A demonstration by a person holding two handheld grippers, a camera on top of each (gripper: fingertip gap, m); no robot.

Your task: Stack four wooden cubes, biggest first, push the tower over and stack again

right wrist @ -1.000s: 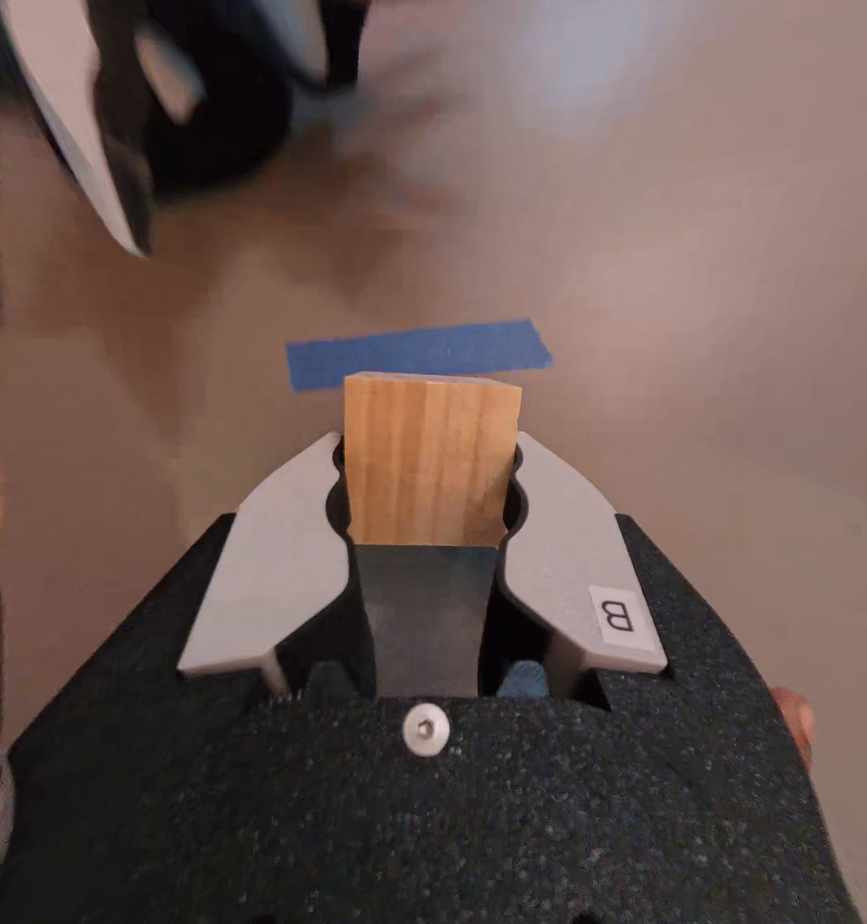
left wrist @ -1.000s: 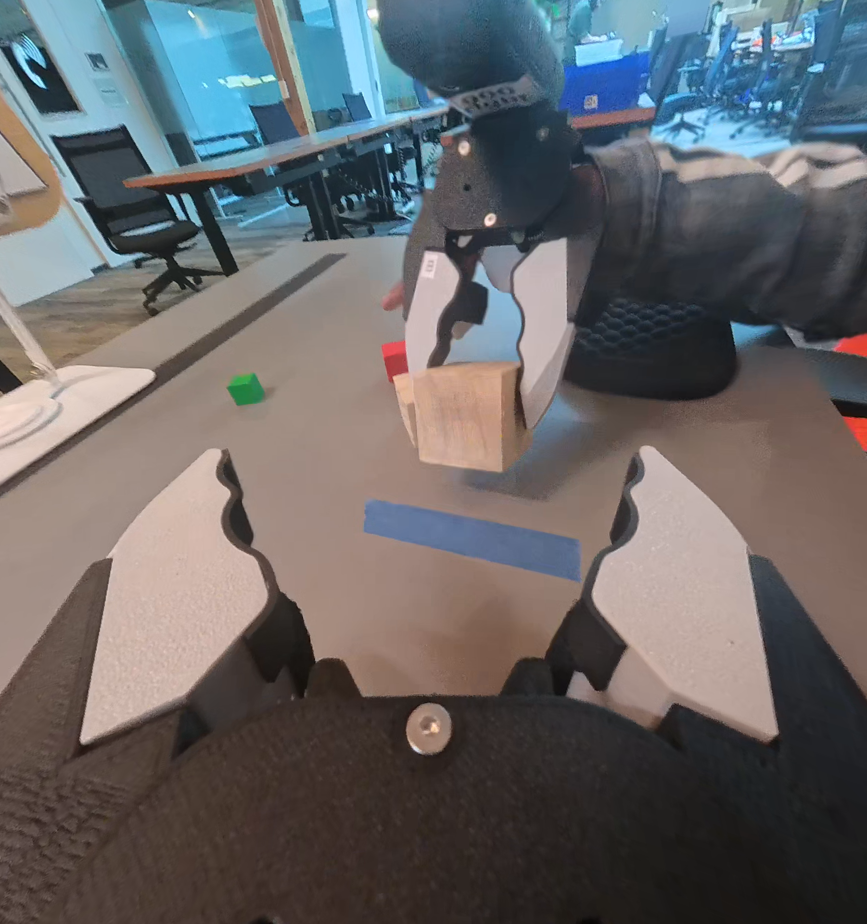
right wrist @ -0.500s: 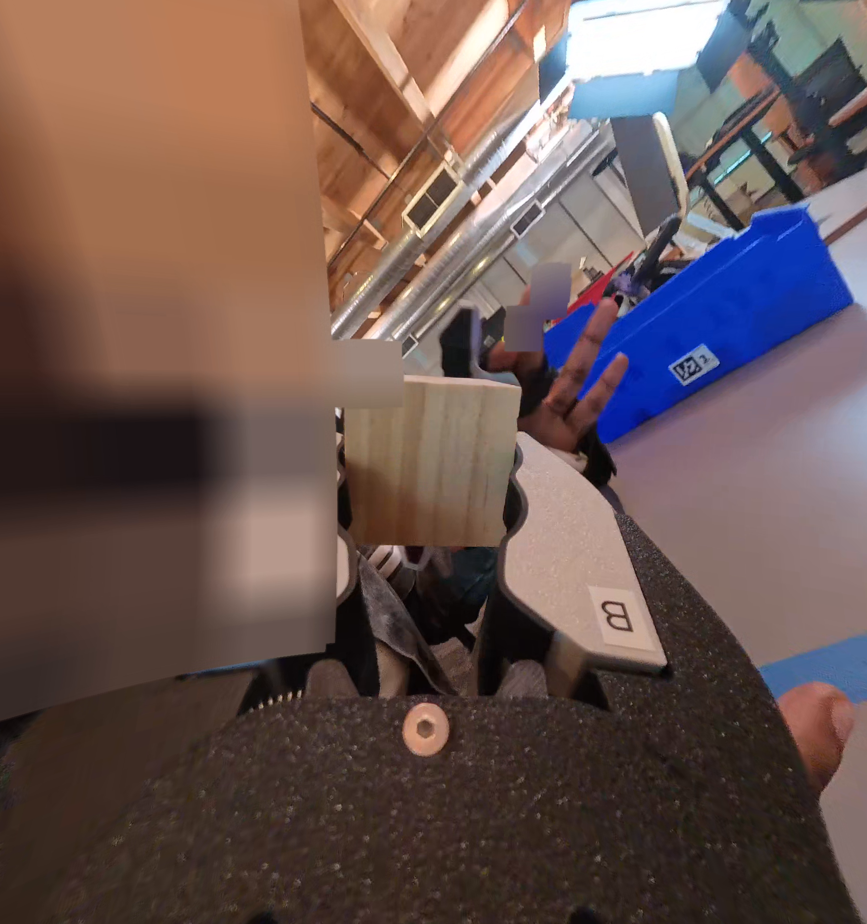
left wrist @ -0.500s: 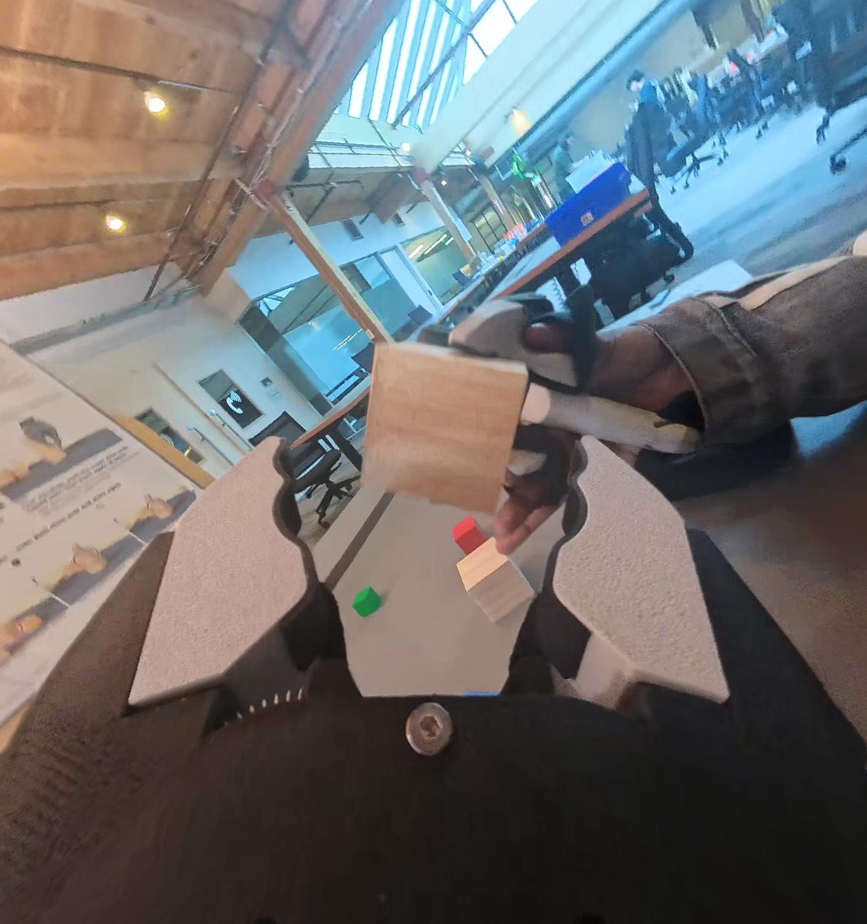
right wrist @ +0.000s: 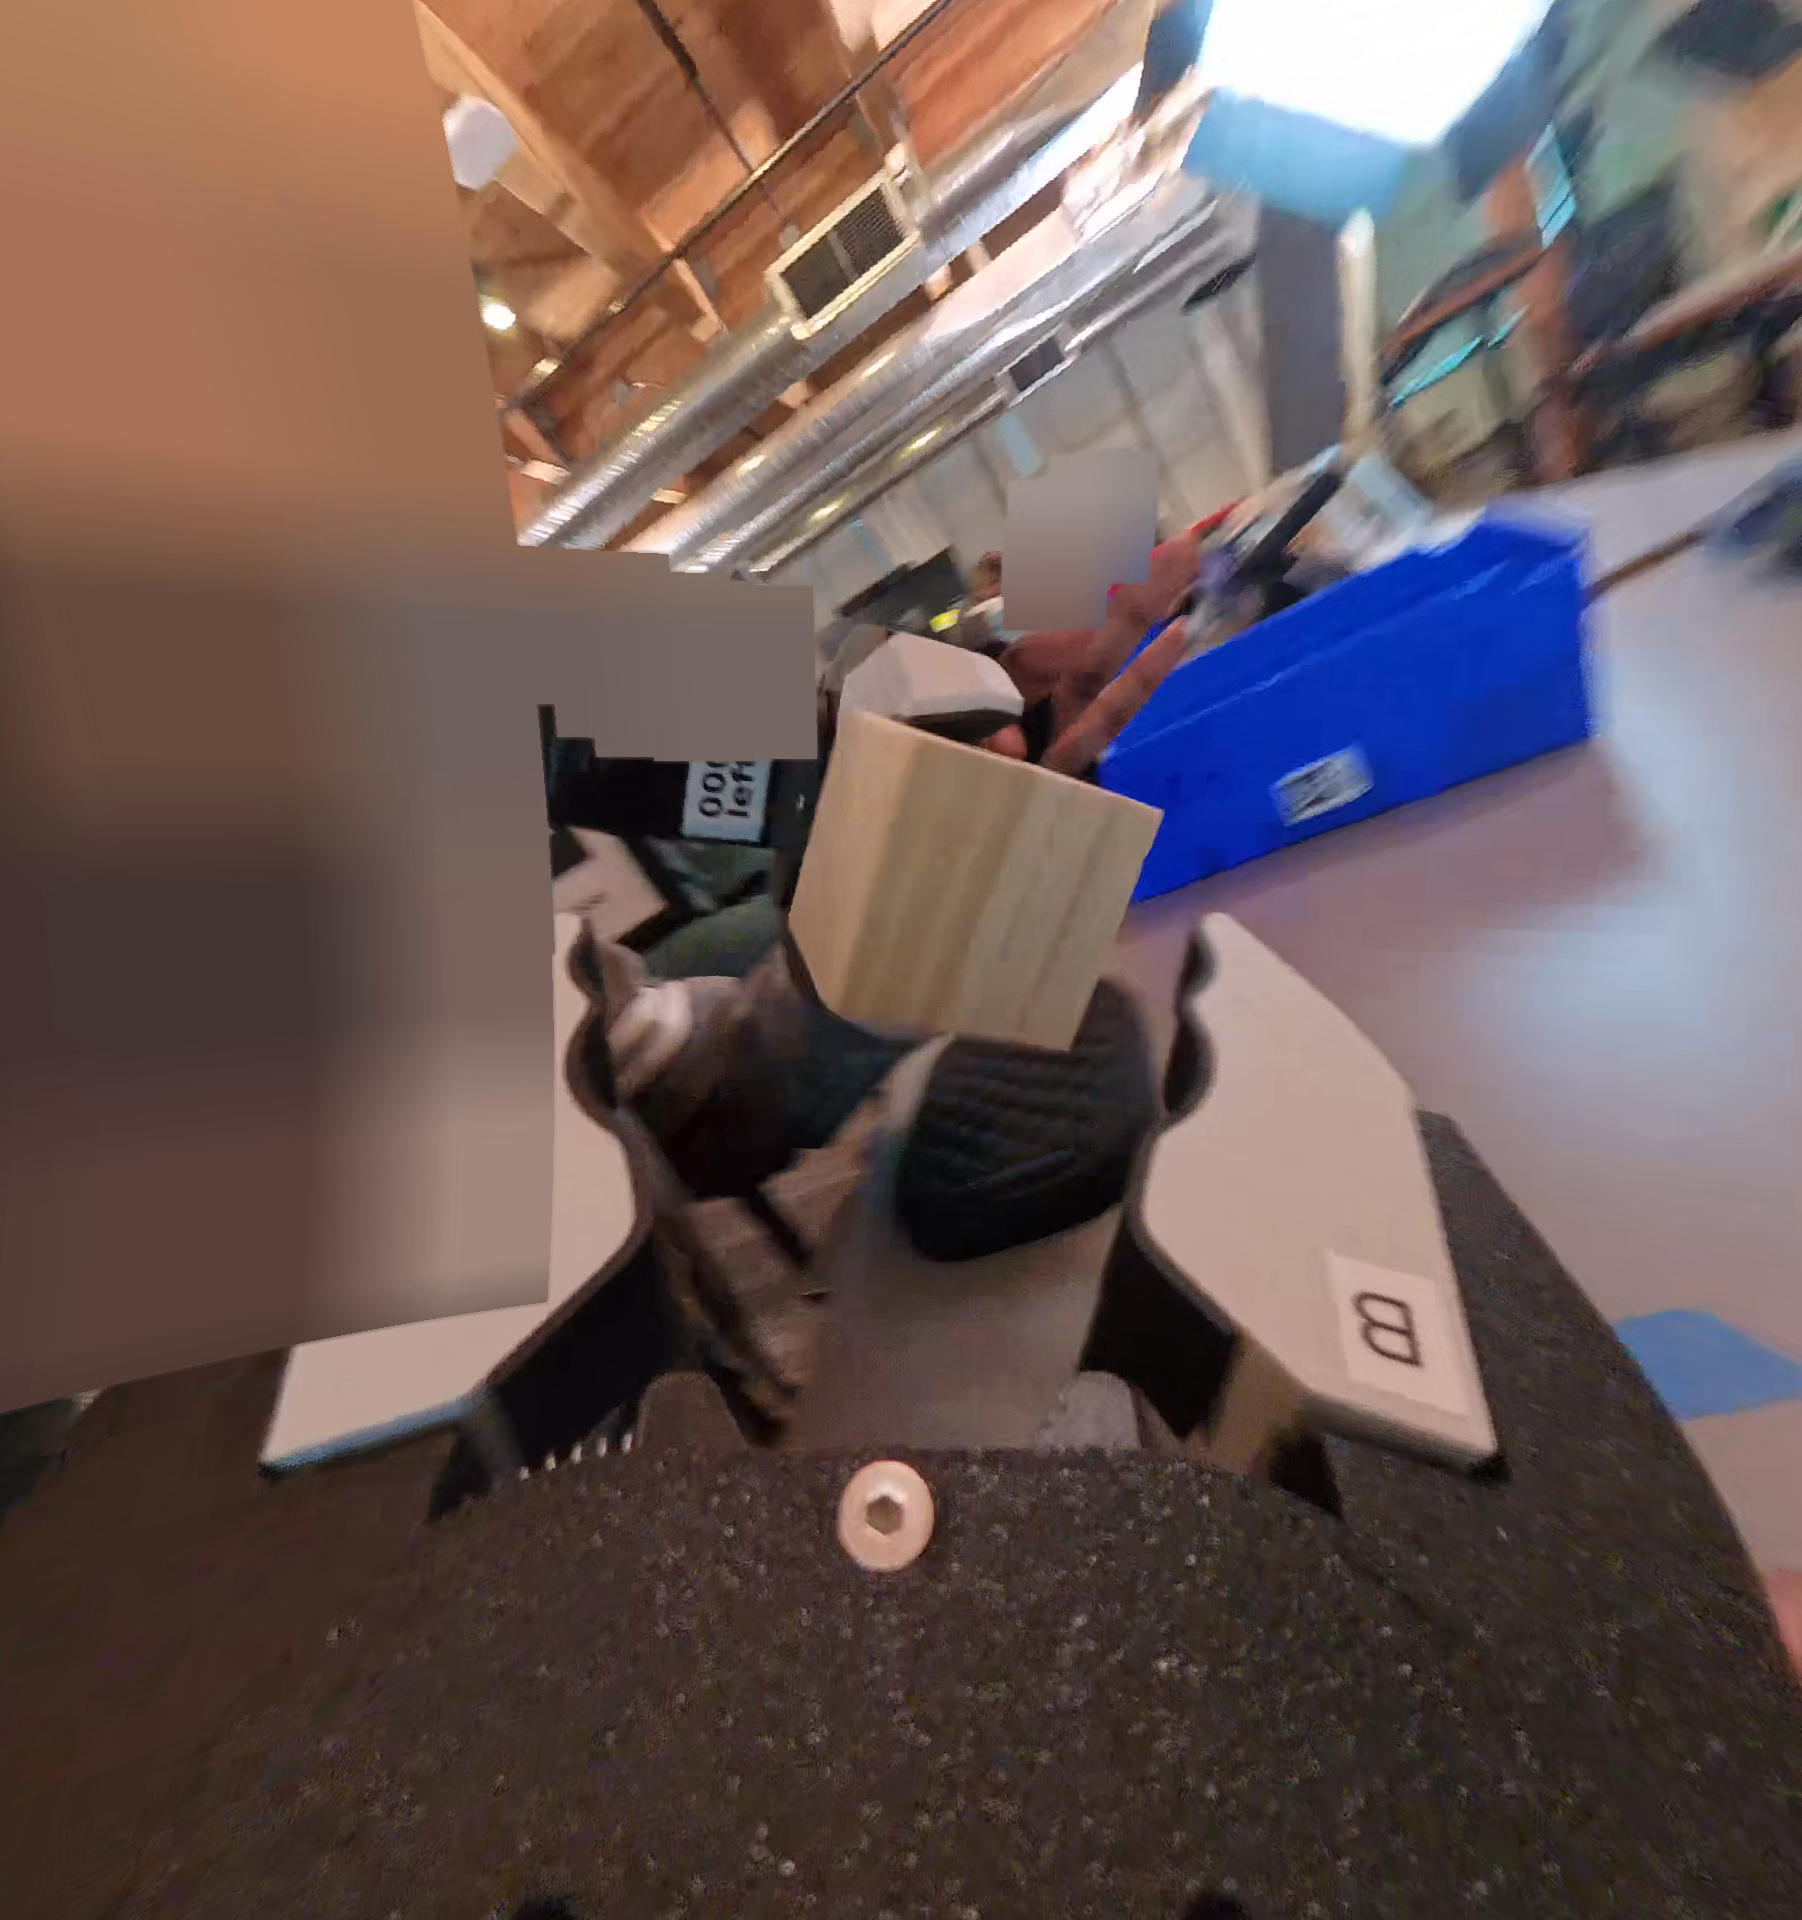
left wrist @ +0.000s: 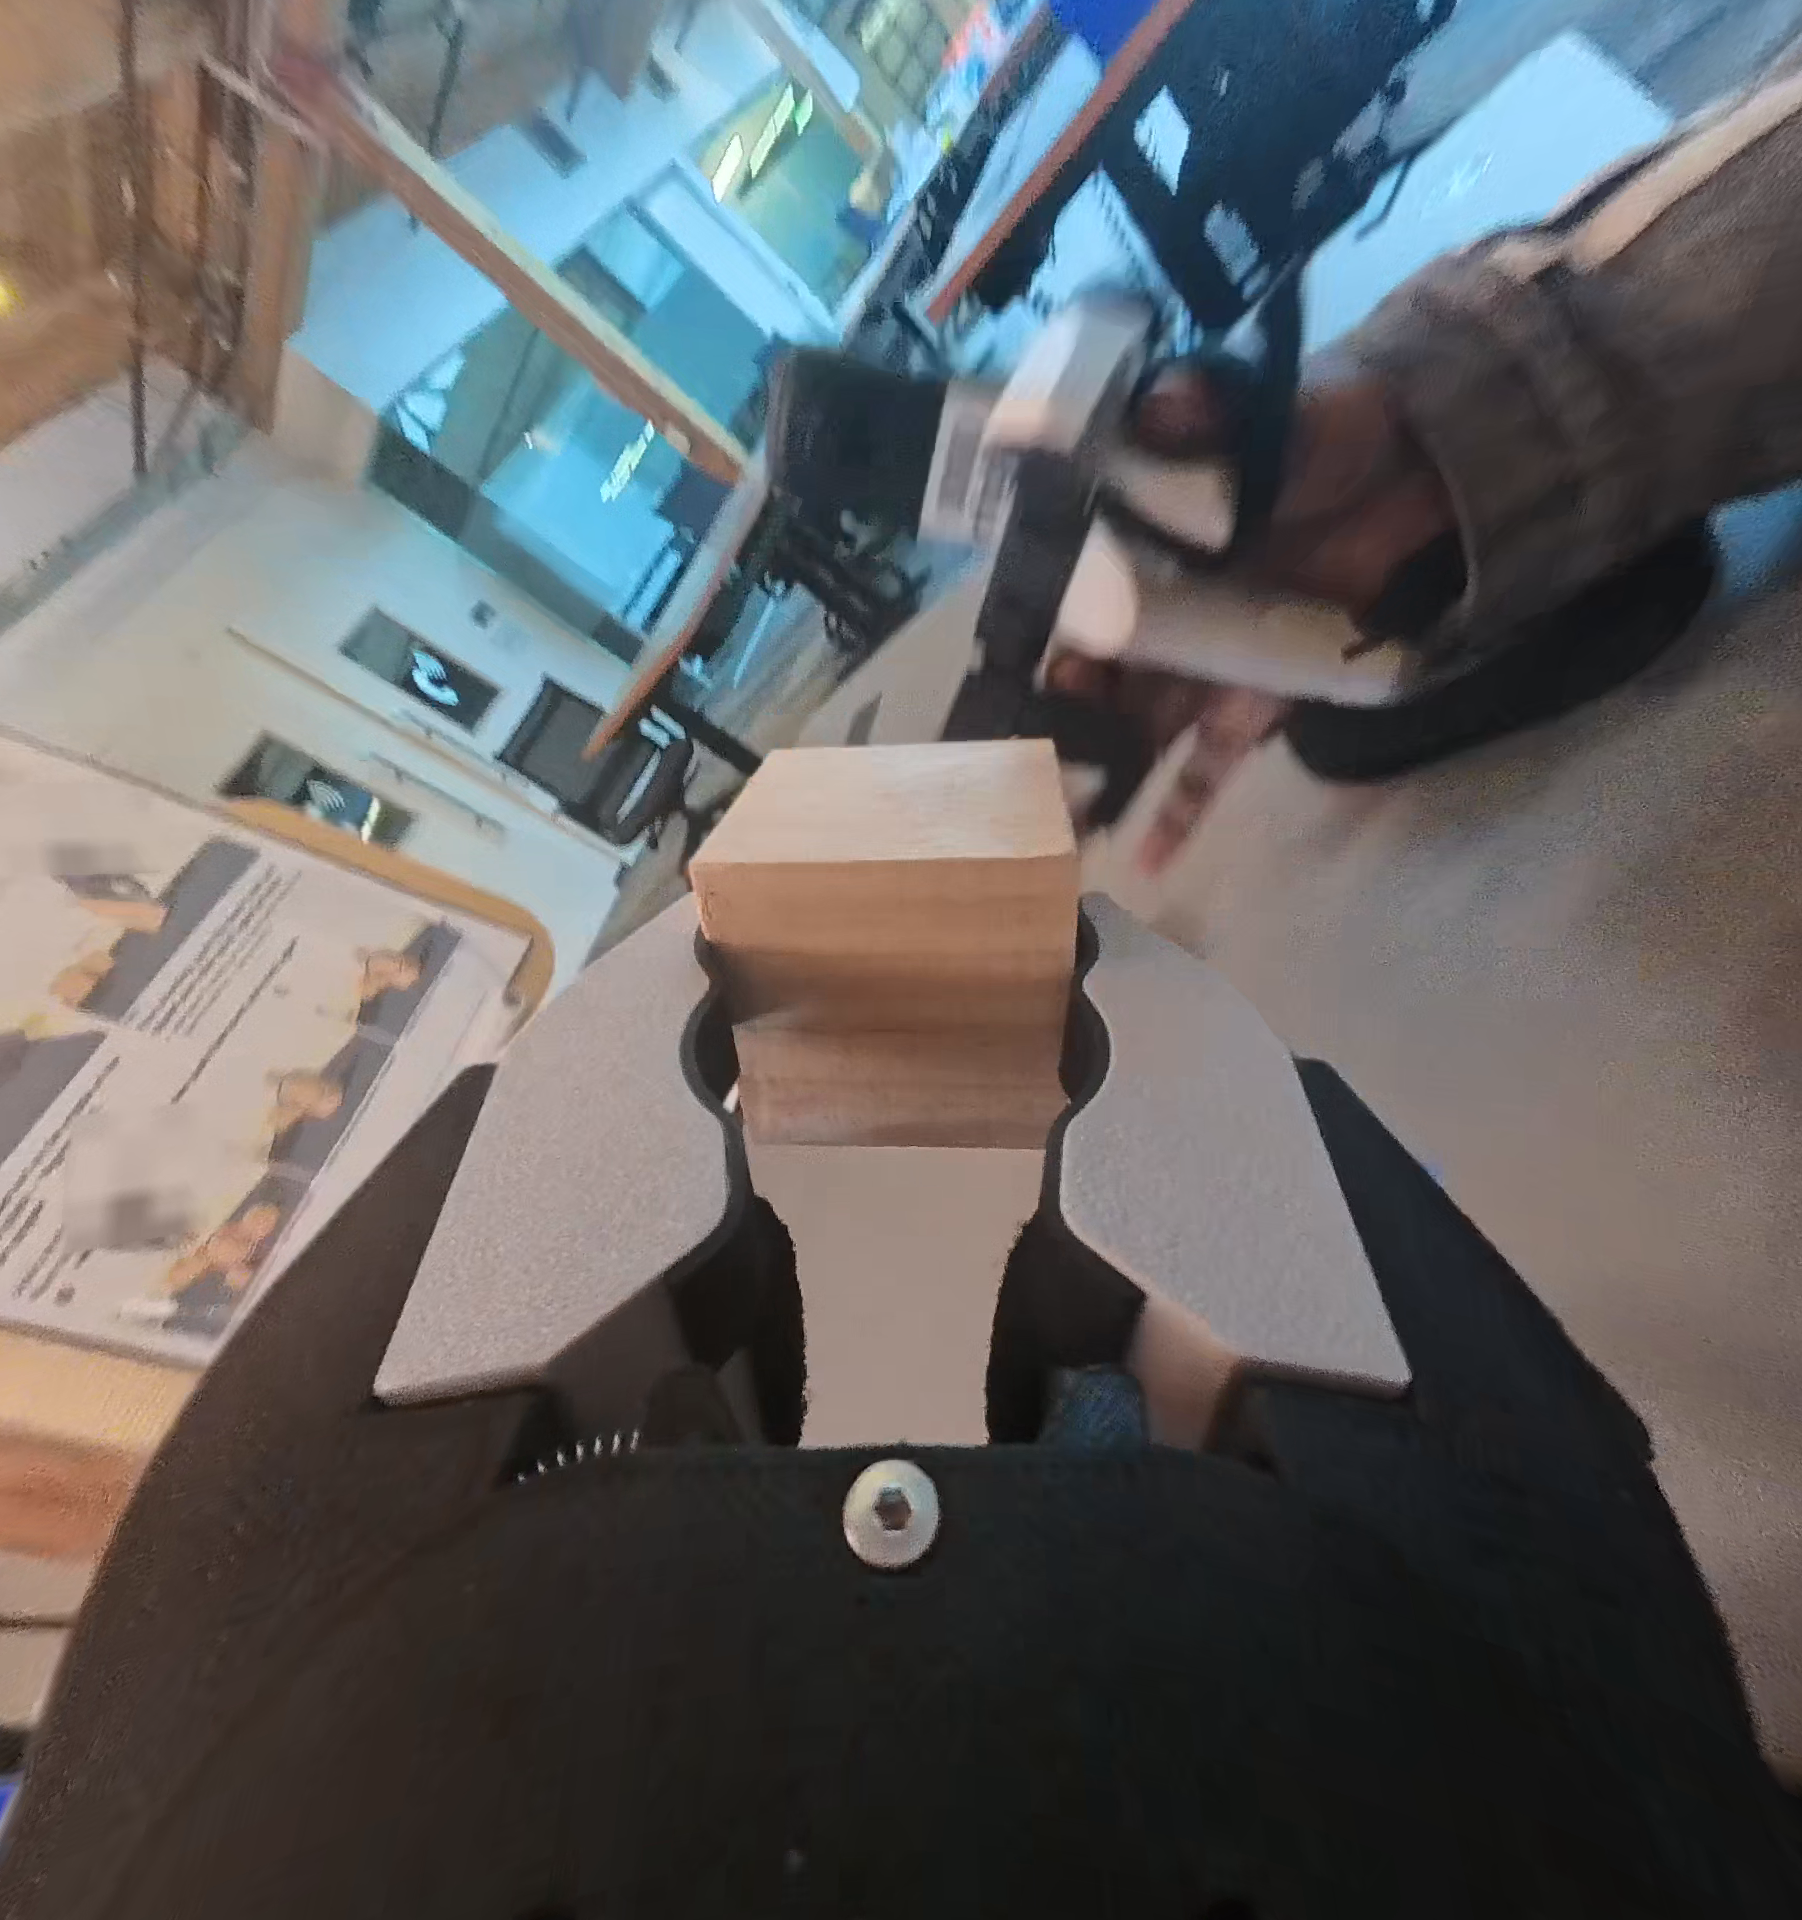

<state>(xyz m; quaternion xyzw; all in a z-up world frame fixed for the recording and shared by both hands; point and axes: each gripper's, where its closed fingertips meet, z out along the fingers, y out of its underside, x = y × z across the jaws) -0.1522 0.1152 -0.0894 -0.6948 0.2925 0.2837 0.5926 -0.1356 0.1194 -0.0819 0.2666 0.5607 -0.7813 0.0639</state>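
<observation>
The left gripper (left wrist: 881, 997) is clamped on a pale wooden cube (left wrist: 892, 935), both pads pressed flat against its sides, and it is tipped up toward the room, off the grey table (left wrist: 1603, 987). The right gripper (right wrist: 876, 997) stands with its fingers spread wide; in its view the same cube (right wrist: 964, 894) hangs just beyond its tips, touching neither pad. Relative to the strip of blue tape (right wrist: 1707, 1361) on the table, the cube is raised well above and beyond it. To do this well, I would level the left gripper first, bring the cube down squarely, and loosen only once its base sits flat.
</observation>
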